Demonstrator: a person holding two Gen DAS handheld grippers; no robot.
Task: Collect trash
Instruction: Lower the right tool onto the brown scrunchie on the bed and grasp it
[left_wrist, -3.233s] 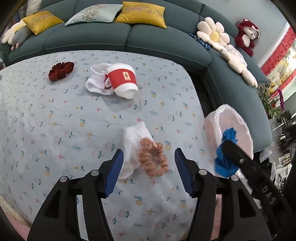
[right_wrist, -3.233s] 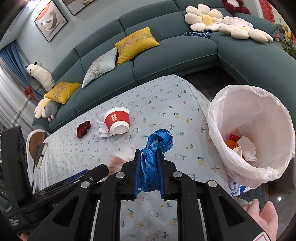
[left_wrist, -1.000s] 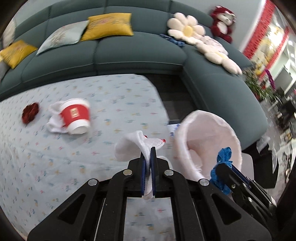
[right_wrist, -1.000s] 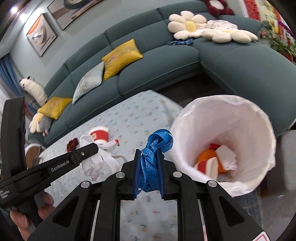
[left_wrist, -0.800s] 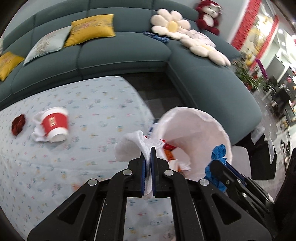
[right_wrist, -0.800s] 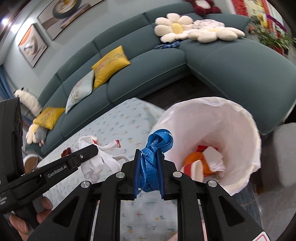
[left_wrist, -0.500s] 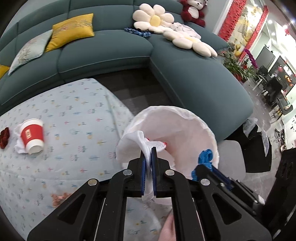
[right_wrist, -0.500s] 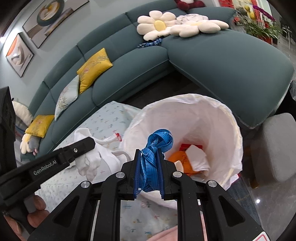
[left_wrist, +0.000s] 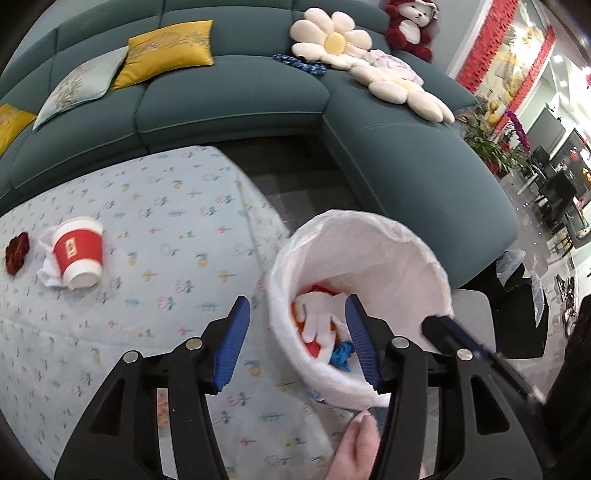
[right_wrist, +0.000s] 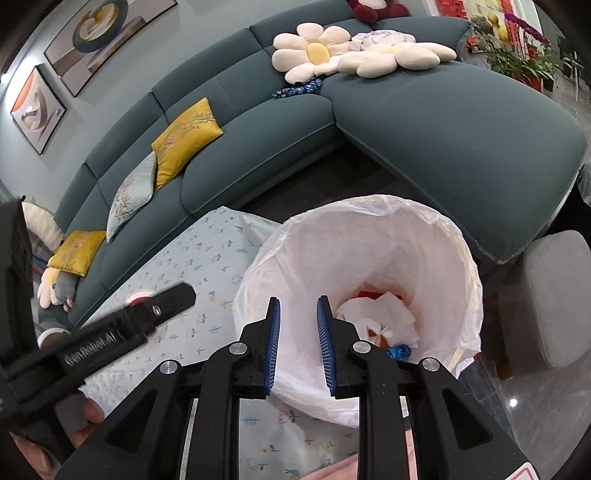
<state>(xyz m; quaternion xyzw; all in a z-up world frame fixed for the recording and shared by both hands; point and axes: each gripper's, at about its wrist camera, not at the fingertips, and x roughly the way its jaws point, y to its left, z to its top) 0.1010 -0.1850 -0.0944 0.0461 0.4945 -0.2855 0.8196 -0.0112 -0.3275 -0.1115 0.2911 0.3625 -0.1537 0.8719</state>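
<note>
Teal sofa (left_wrist: 229, 96) wraps the far side, and my flowered tablecloth (left_wrist: 177, 229) runs right up to the white-lined bin (left_wrist: 424, 258) parked at the table's corner, close so a drop needs no reach. My left gripper (left_wrist: 297, 341) hangs over the near rim with jaws spread wide, nothing between them. My right gripper (right_wrist: 297, 345) points straight down the bin's mouth, jaws parted and bare too. Down inside lie white tissue (right_wrist: 384, 321) and a blue scrap (right_wrist: 400, 350), so that load looks delivered. Out on the cloth, well apart from the bin, waits the red paper cup (left_wrist: 78, 253) lying tipped on a white napkin (left_wrist: 48, 275), a dark red scrunchie (left_wrist: 16, 253) just beside. I'd say those go next.
</note>
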